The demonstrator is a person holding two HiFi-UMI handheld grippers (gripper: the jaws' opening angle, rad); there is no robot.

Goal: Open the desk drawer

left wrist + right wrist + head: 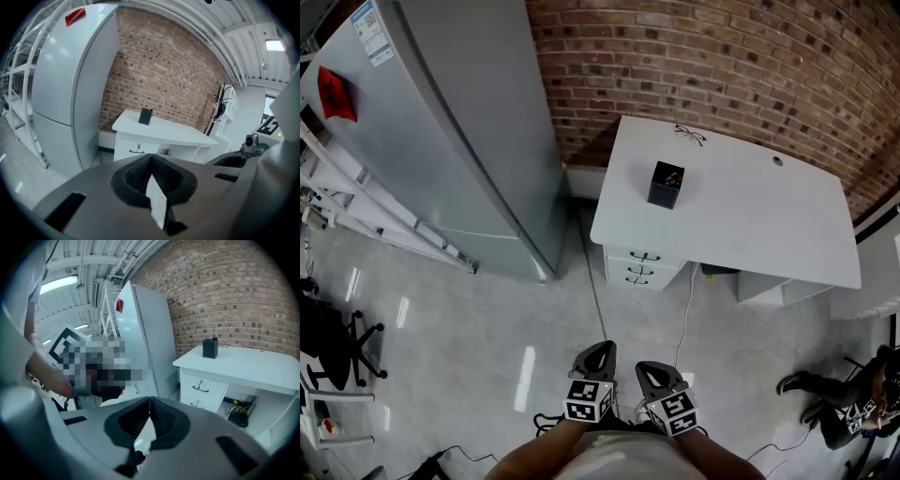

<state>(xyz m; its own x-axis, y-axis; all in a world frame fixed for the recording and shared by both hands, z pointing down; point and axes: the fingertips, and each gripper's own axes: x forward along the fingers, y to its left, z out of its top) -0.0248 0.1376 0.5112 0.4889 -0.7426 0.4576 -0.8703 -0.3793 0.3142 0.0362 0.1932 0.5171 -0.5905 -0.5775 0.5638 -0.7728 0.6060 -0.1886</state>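
A white desk (769,216) stands against the brick wall. Its stack of drawers (642,267), with dark handles, sits under its left end. The top drawer (137,150) (201,386) faces both gripper views from a distance. My left gripper (598,354) (151,161) and right gripper (654,373) (150,404) hang side by side near my body, well short of the desk. Both are shut with nothing between the pads. A black box (666,185) (146,116) (210,348) stands on the desktop, and a pair of glasses (690,135) lies near the desk's back edge.
A tall grey cabinet (459,131) stands just left of the desk. A white cable (684,309) runs over the floor from under the desk. An office chair (342,342) is at the left and a person's legs (825,398) at the lower right.
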